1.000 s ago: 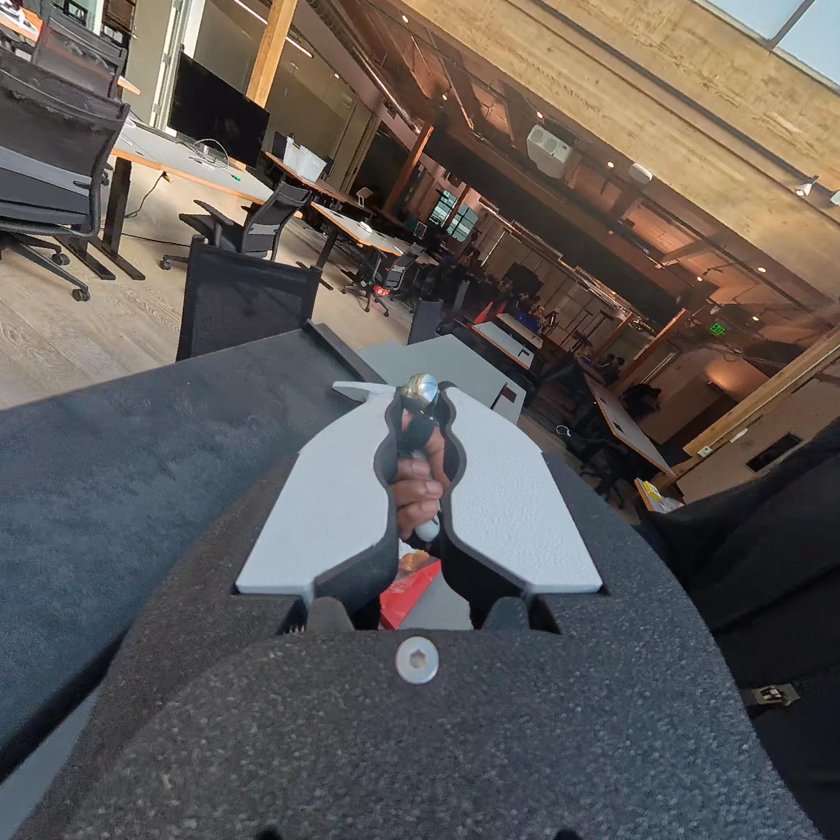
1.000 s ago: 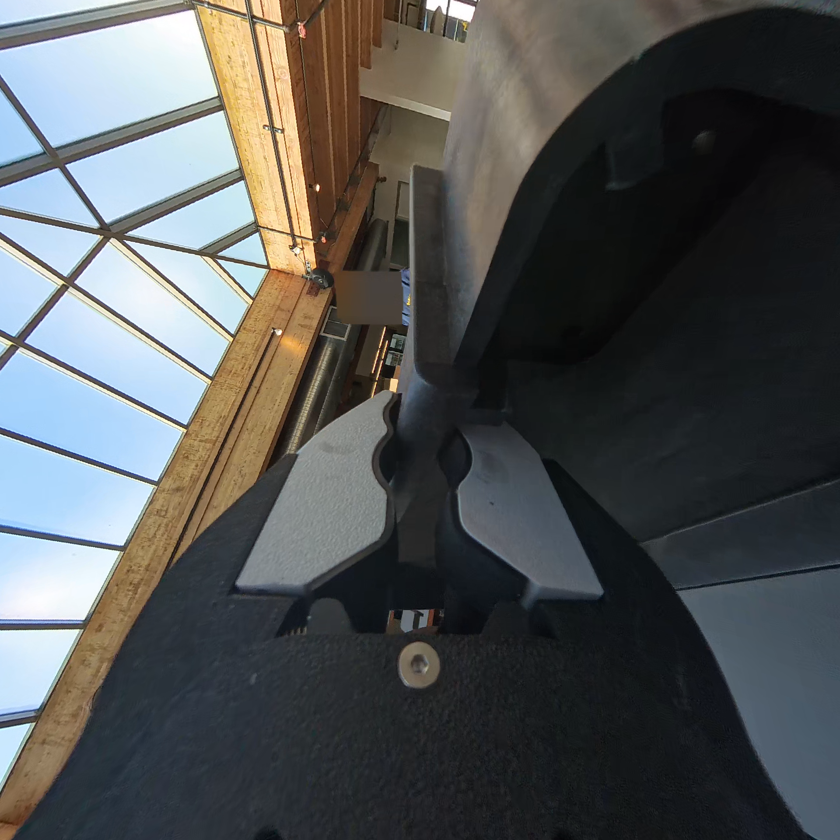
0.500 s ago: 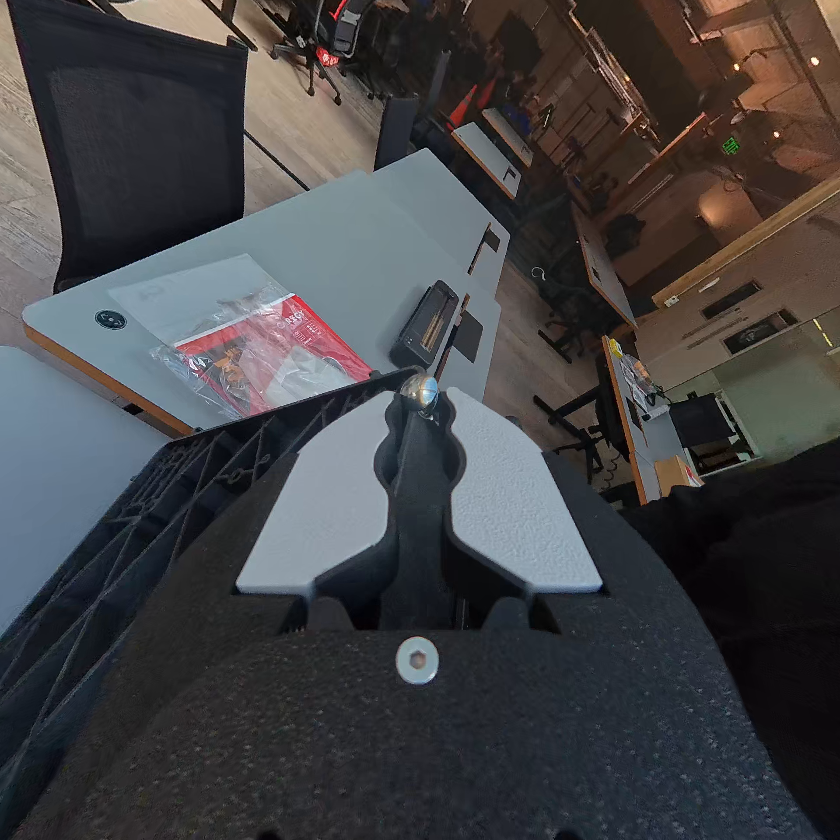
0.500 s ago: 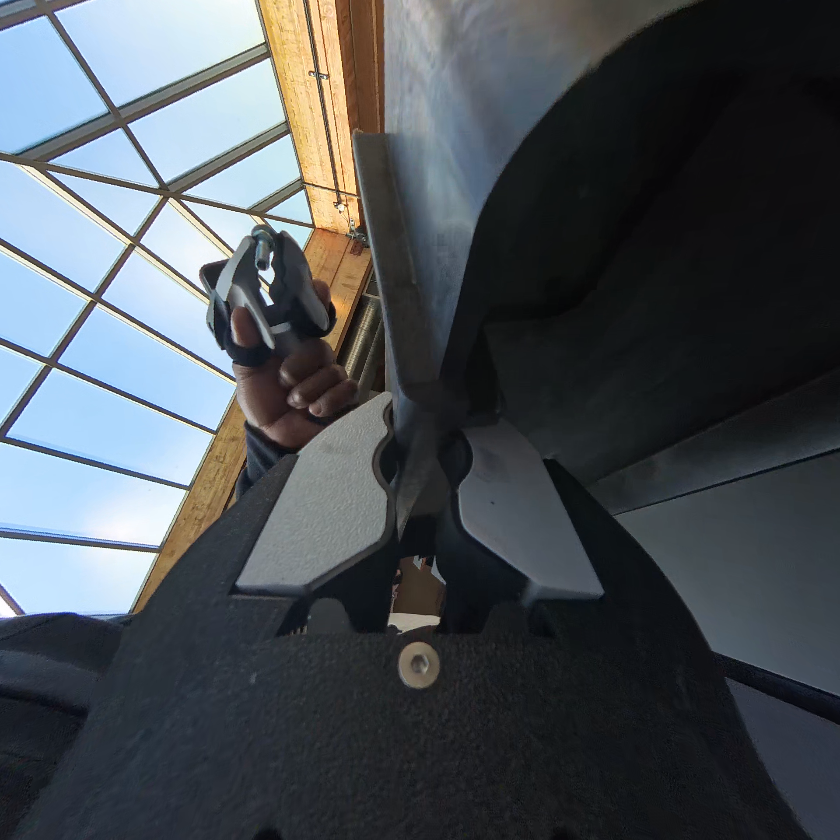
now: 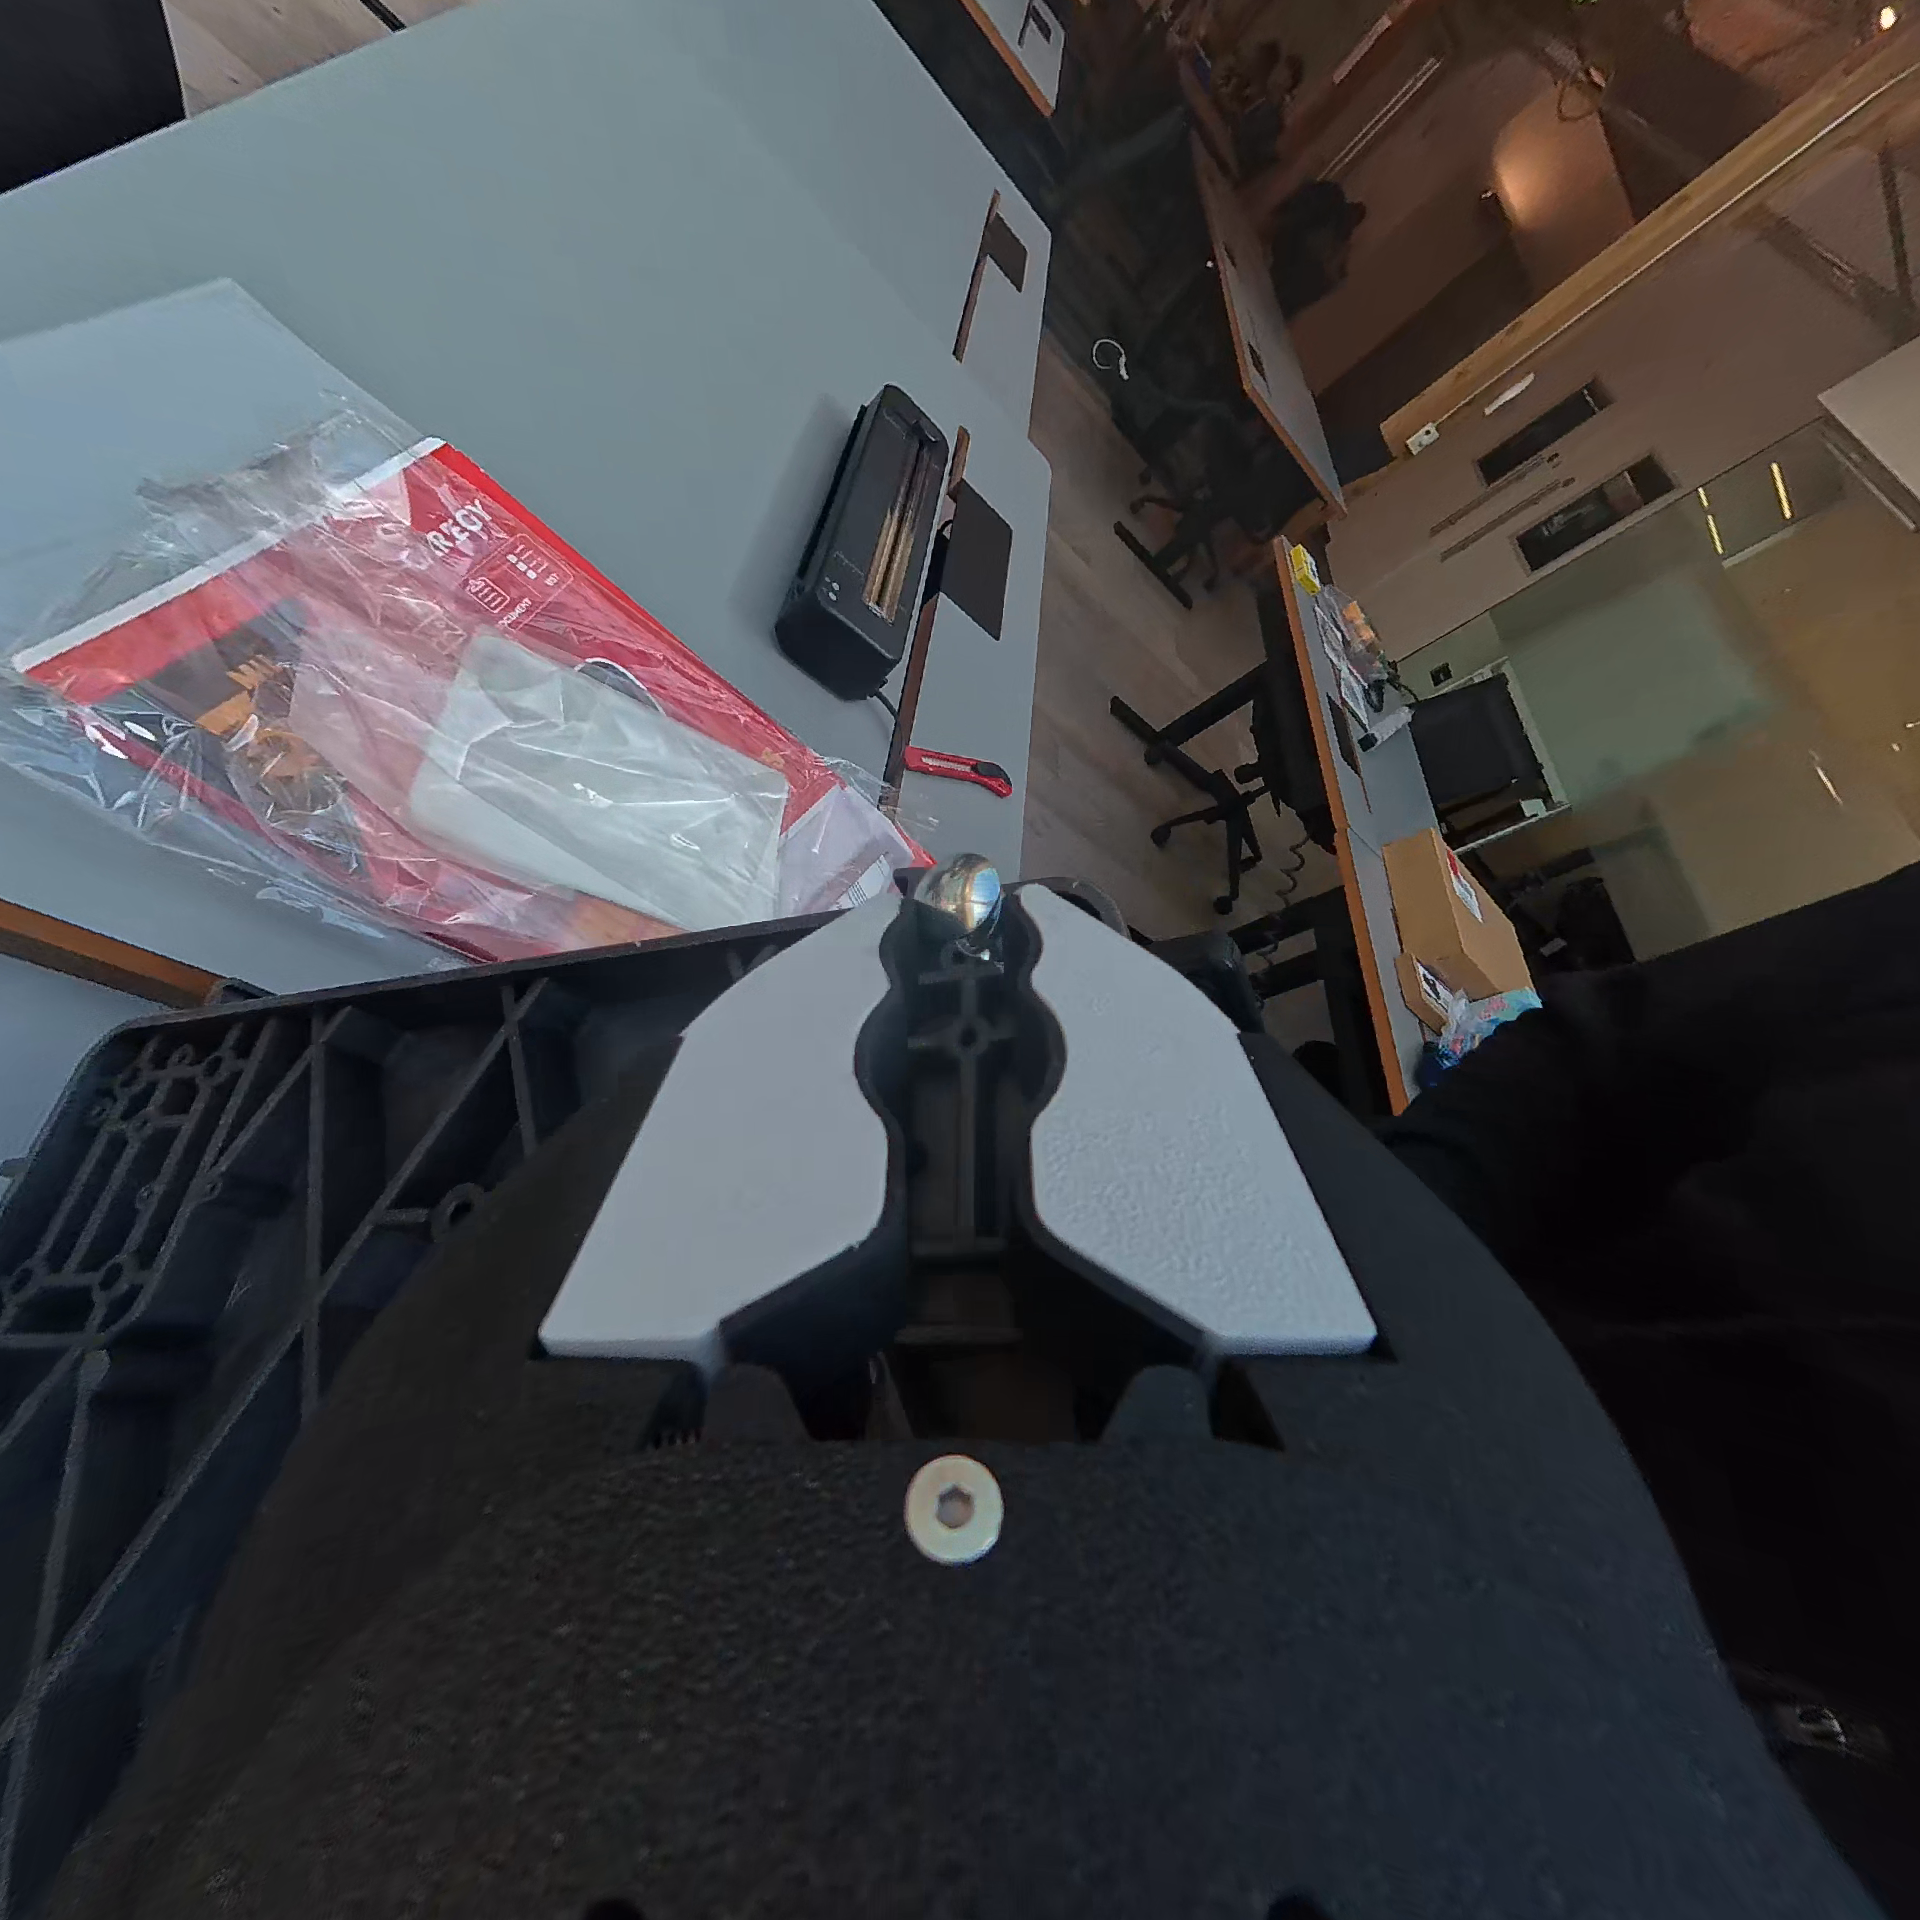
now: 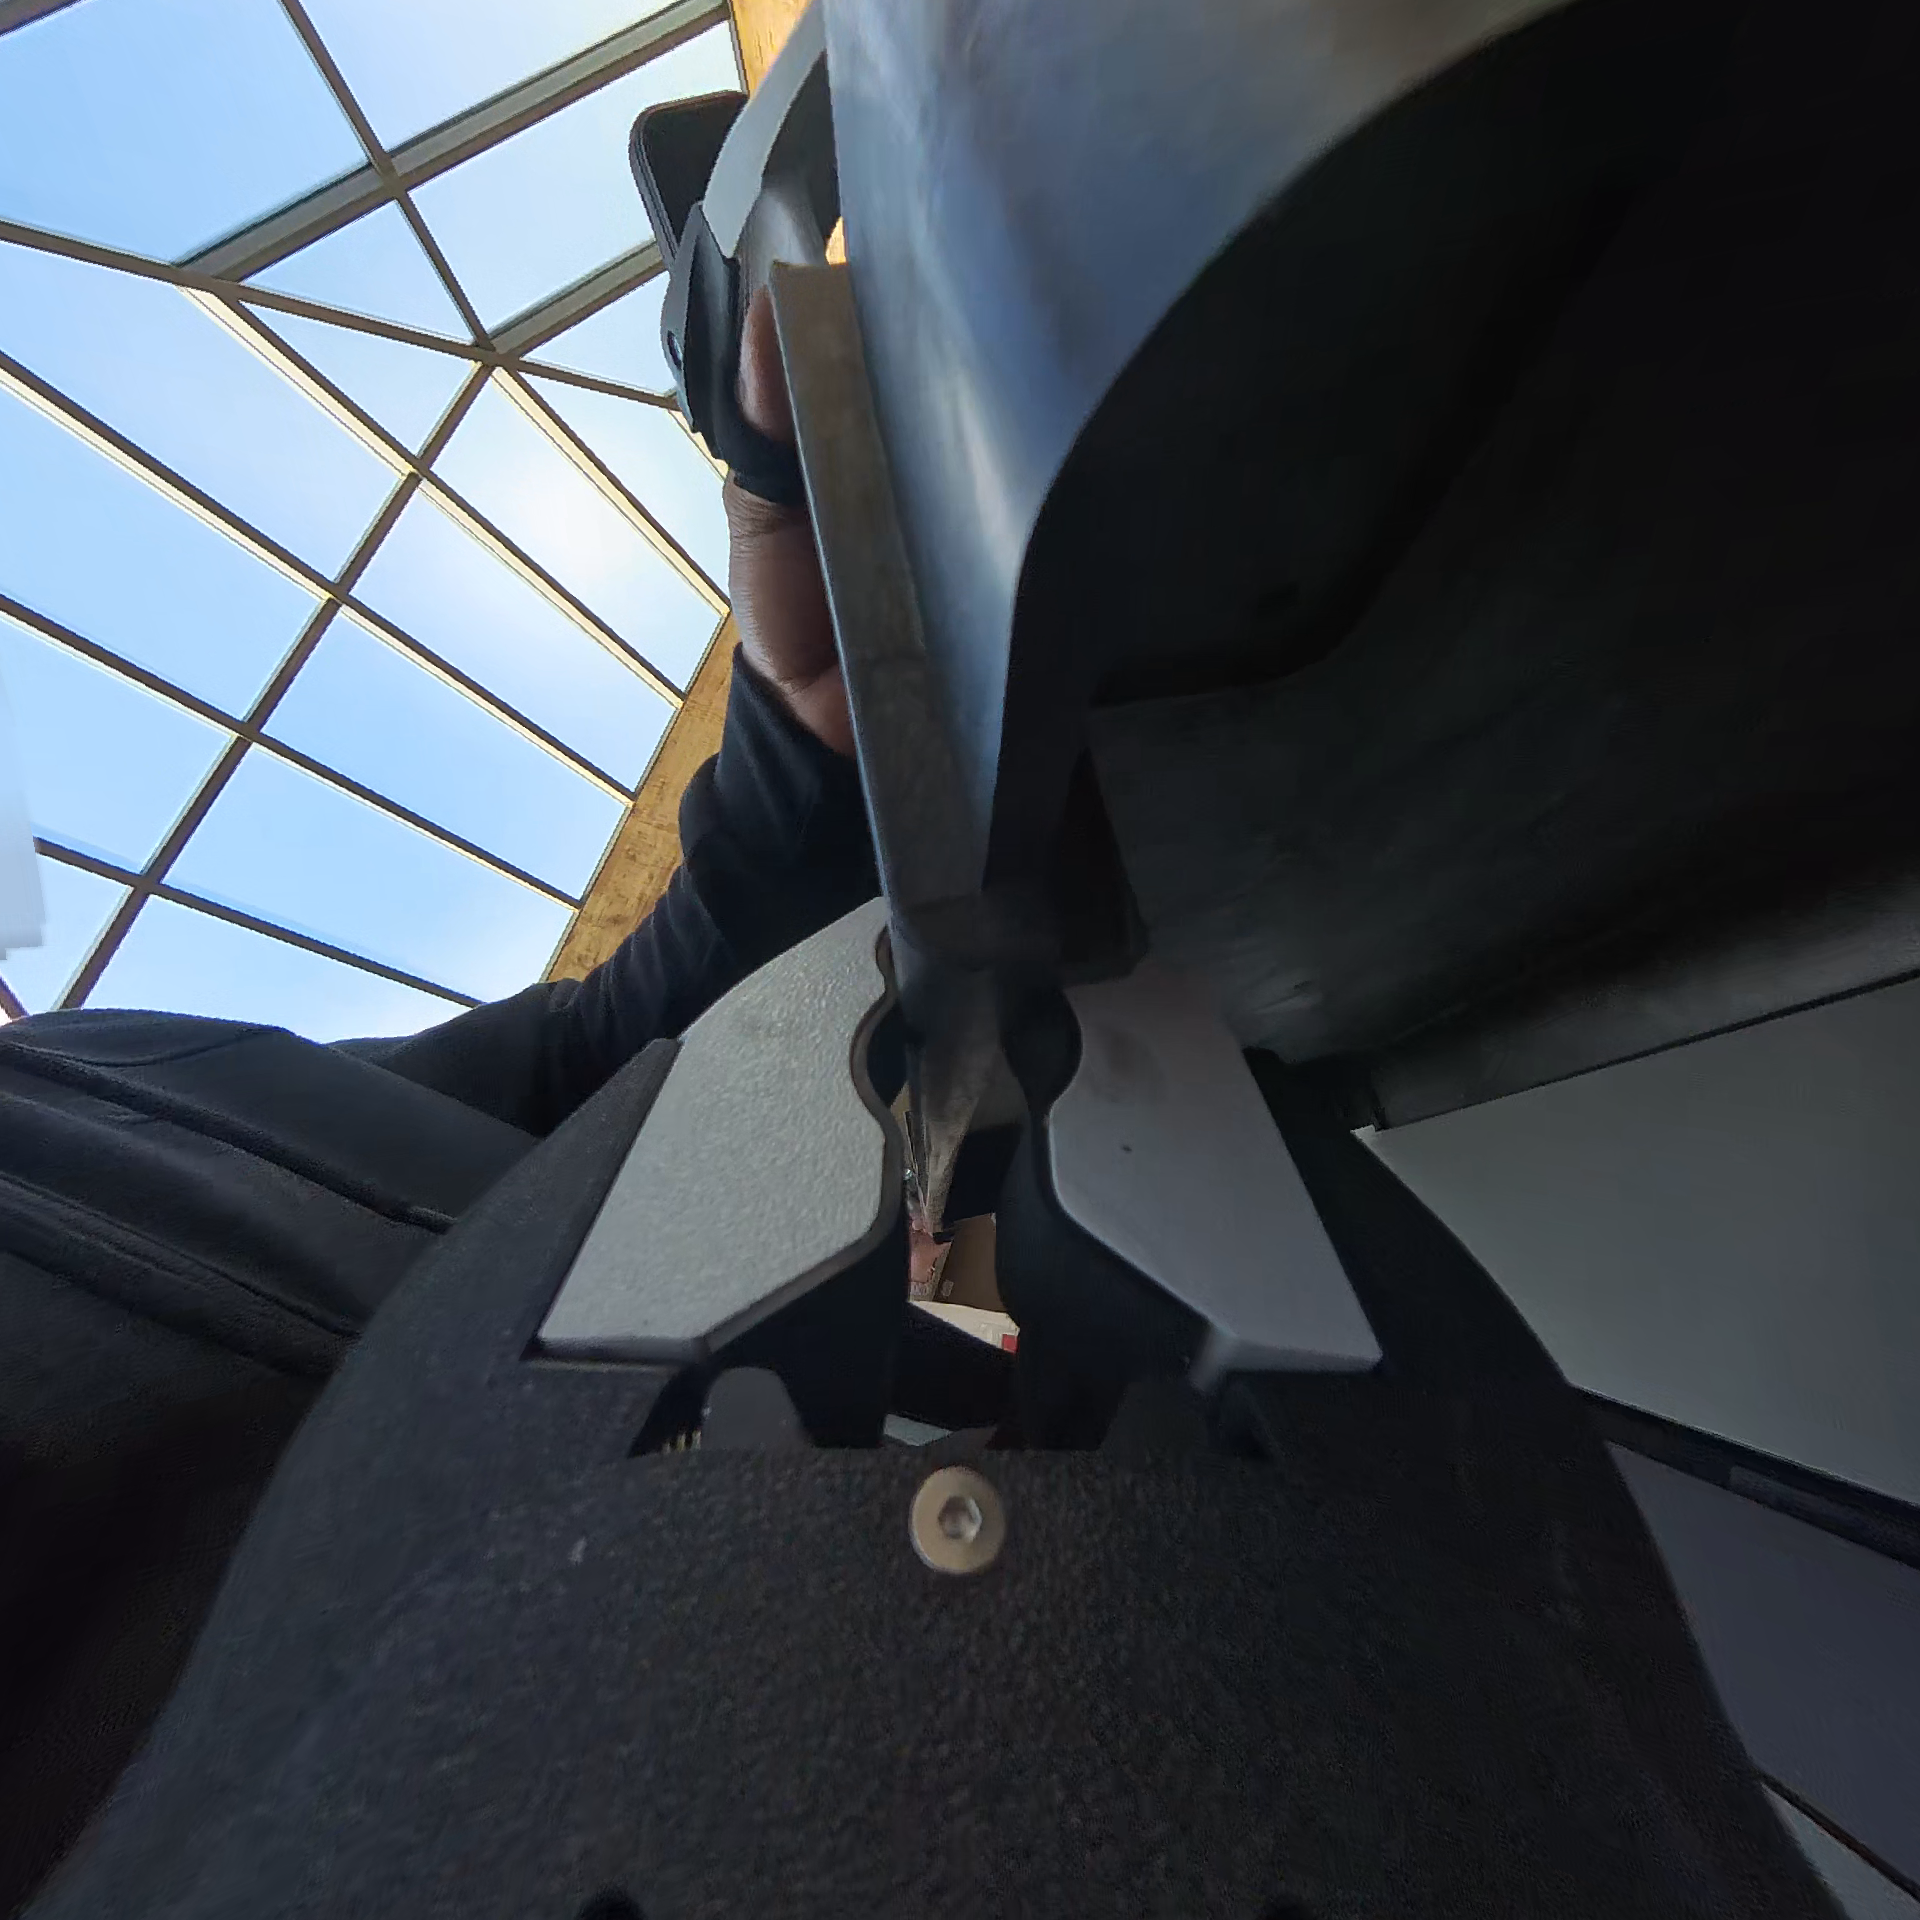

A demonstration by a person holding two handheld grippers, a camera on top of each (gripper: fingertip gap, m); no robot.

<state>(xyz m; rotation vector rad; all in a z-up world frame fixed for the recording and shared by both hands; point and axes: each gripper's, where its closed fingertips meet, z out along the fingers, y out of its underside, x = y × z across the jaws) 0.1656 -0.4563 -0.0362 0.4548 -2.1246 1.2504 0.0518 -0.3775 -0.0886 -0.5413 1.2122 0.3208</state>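
Gray desk [image 5: 623,260] and office floor lie below us. Our left gripper [image 5: 961,914] is pinched tight on a shiny round-headed bolt [image 5: 961,891], right over a black ribbed plastic part [image 5: 260,1122]. Past it sit a red booklet in clear wrap [image 5: 436,675] and a red box cutter [image 5: 961,771]. Our right gripper [image 6: 961,997] squeezes the gray metal plate [image 6: 883,644], under the skylight [image 6: 312,416].
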